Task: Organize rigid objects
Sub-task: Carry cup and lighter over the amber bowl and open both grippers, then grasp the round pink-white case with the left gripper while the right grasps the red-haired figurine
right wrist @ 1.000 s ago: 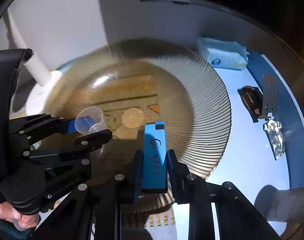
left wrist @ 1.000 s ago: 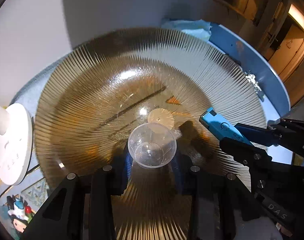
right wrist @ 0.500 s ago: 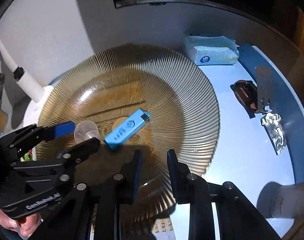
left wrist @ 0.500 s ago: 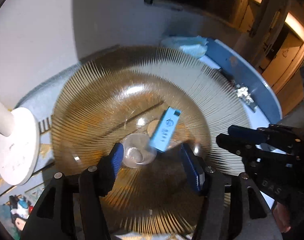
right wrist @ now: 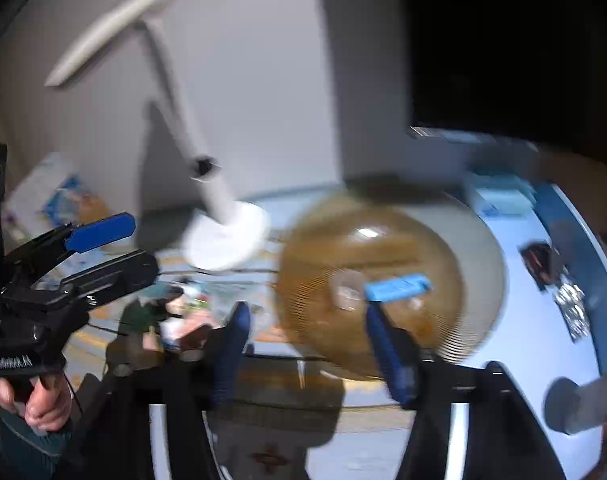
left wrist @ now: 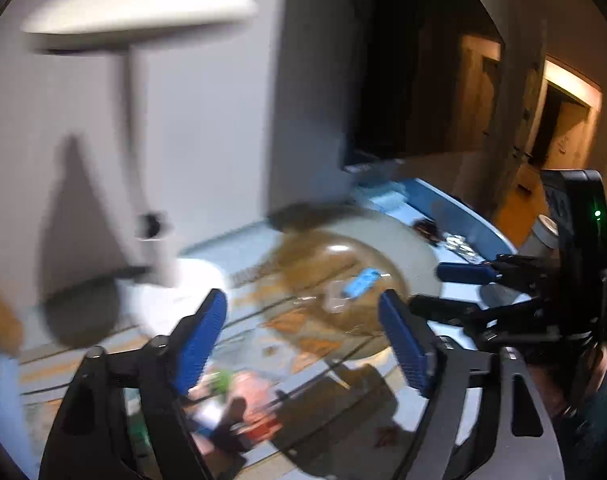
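A ribbed amber glass bowl (right wrist: 479, 248) stands on the blue-and-white table, and it also shows in the left wrist view as the bowl (left wrist: 387, 236). Inside it lie a blue lighter (right wrist: 397, 287) (left wrist: 361, 284) and a small clear plastic cup (right wrist: 347, 290) (left wrist: 335, 298), side by side. My right gripper (right wrist: 309, 320) hangs above and short of the bowl with its jaws opening and nothing between them. My left gripper (left wrist: 303, 320) is likewise raised, jaws opening wide and empty. Each gripper appears in the other's view: left gripper (right wrist: 143, 246), right gripper (left wrist: 443, 288). Both views are motion-blurred.
A white desk lamp (right wrist: 227, 240) stands left of the bowl by the wall. A tissue pack (right wrist: 499, 200) lies behind the bowl. Foil wrappers (right wrist: 571, 304) and a dark item (right wrist: 543, 260) sit near the table's blue right rim. Small toys (right wrist: 183, 312) lie in front on the left.
The left gripper let go of the cup and the right let go of the lighter; both now lie in the bowl. Both grippers rose, pulled back and spread their jaws.
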A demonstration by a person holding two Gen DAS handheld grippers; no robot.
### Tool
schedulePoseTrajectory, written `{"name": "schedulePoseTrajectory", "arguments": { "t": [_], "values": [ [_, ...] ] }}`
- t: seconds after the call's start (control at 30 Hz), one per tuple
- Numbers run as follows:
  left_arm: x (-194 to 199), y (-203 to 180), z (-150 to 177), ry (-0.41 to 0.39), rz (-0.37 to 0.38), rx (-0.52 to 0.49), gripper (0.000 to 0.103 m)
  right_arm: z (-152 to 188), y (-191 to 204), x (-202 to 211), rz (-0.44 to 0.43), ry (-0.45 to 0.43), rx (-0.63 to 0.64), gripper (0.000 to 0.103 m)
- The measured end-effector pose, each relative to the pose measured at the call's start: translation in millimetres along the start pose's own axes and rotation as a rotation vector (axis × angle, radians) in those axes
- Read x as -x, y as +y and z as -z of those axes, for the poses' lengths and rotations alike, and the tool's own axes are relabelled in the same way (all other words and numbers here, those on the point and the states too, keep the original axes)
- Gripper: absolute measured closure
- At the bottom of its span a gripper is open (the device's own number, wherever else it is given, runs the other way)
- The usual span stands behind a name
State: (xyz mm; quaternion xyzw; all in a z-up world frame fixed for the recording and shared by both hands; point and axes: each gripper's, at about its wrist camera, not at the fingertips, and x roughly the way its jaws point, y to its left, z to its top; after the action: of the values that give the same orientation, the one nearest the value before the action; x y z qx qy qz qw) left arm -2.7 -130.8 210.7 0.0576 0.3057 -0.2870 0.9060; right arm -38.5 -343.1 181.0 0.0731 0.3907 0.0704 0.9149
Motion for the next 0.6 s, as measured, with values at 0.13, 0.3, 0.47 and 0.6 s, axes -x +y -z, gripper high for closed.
{"name": "schedulePoseTrajectory", "arguments": {
  "t": [0.13,0.3,0.47,0.6],
  "values": [
    [52,54,28,-0.031,-0.113,0.086,0.018,5,44,11,-0.102,-0.042,0.058,0.042],
    [56,112,87,0.050,-0.179,0.221,0.018,20,78,-24,-0.186,0.021,0.069,0.042],
    [14,128,156,0.198,-0.133,0.313,0.018,53,91,-76,-0.226,0.142,0.036,0.042],
    [-24,117,184,0.279,-0.120,0.314,0.018,82,95,-120,-0.255,0.242,0.001,0.042]
  ]
}}
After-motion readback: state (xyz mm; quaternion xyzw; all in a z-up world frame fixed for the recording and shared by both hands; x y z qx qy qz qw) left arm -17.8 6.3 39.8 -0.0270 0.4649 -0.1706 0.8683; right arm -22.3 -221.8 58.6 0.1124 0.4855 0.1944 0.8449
